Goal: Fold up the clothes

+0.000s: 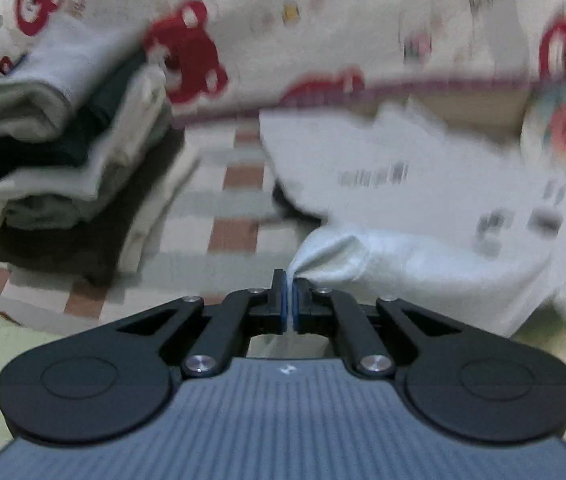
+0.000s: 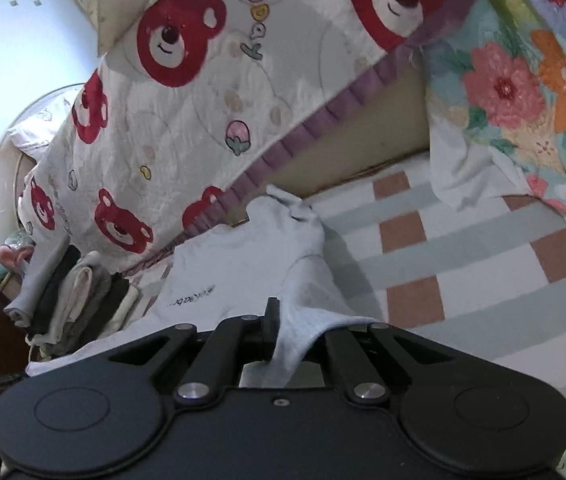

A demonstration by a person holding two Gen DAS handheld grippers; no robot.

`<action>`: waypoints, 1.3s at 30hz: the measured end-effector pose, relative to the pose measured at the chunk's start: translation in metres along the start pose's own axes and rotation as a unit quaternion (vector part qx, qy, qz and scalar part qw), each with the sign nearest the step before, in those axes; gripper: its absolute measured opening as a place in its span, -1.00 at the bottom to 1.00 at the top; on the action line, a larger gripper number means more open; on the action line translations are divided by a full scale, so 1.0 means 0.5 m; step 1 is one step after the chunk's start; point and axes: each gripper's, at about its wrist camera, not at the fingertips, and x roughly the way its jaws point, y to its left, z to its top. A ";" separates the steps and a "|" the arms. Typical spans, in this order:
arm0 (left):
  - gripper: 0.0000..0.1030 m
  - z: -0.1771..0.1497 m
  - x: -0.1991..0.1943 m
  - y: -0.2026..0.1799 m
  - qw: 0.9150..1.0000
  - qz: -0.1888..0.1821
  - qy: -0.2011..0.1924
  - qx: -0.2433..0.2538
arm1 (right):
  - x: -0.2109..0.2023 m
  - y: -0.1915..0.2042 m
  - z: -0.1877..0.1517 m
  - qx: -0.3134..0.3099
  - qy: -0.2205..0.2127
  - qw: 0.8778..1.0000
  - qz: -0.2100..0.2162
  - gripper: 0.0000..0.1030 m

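Observation:
A white garment with small dark print lies across a checked mat. My left gripper is shut on a pinched fold of its near edge, the cloth bunching right of the blue pads. In the right wrist view the same white garment stretches away to the left. My right gripper is shut on its other near edge, and cloth drapes over and hides the right finger. The left wrist view is blurred.
A stack of folded clothes sits at the left, also seen as the folded stack. A red-bear quilt hangs behind. A floral blanket lies at the right. The checked mat shows bare to the right.

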 end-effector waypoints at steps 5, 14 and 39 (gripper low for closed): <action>-0.96 -0.060 0.134 -0.014 0.994 0.020 0.104 0.009 | 0.141 -0.026 -0.072 -0.067 0.053 0.989 -0.117 -0.94; -0.74 -0.062 0.089 -0.037 0.995 0.022 0.087 0.040 | 0.165 -0.050 -0.063 -0.034 0.084 0.986 -0.139 -0.45; -0.01 -0.009 0.103 -0.252 0.971 -0.122 0.071 0.192 | 0.212 0.100 -0.175 0.039 0.280 0.956 0.079 0.14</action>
